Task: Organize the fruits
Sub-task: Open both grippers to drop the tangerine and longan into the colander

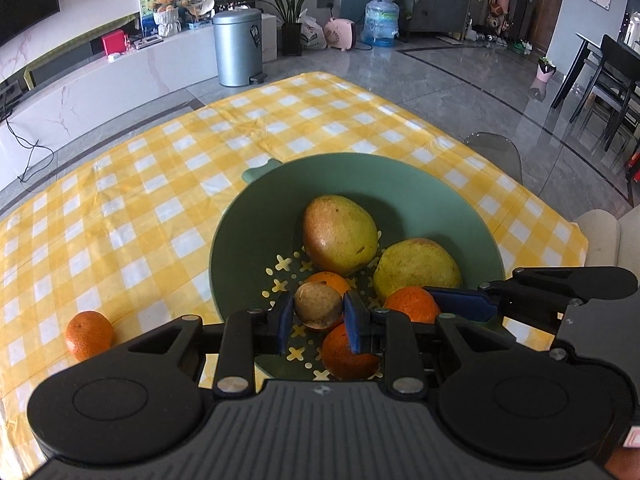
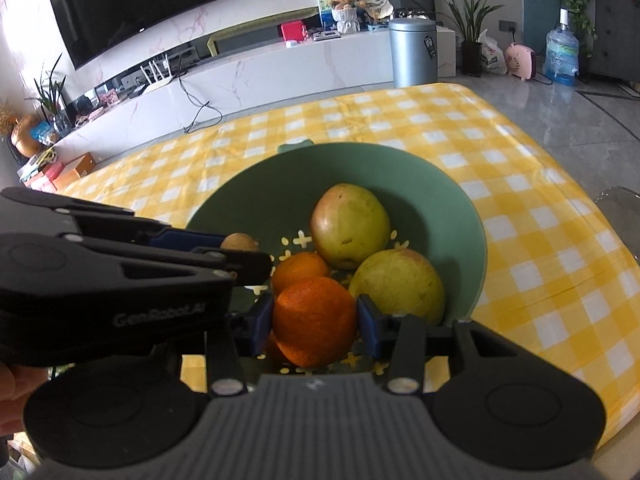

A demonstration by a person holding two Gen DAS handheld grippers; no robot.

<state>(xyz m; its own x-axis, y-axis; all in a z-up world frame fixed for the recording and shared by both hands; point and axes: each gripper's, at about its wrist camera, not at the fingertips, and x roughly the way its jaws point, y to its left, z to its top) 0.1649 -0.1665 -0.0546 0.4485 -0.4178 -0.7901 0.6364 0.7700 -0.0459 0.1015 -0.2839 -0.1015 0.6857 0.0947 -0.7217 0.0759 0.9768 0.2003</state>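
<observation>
Your left tool (image 1: 318, 316) is clenched on a small brownish fruit (image 1: 318, 305), held over the green bowl (image 1: 280, 200) on the checked counter (image 1: 160, 168). Your right tool (image 2: 314, 326) grasps an orange (image 2: 314, 322) just above the bowl's near side. Ahead of both tools, two yellow-green pears (image 1: 339, 234) lie touching in the bowl with other oranges. One orange (image 1: 89, 334) sits on the counter, left of your left tool.

Both wrist views tilt down, close over shared green bowl (image 1: 400, 184).
</observation>
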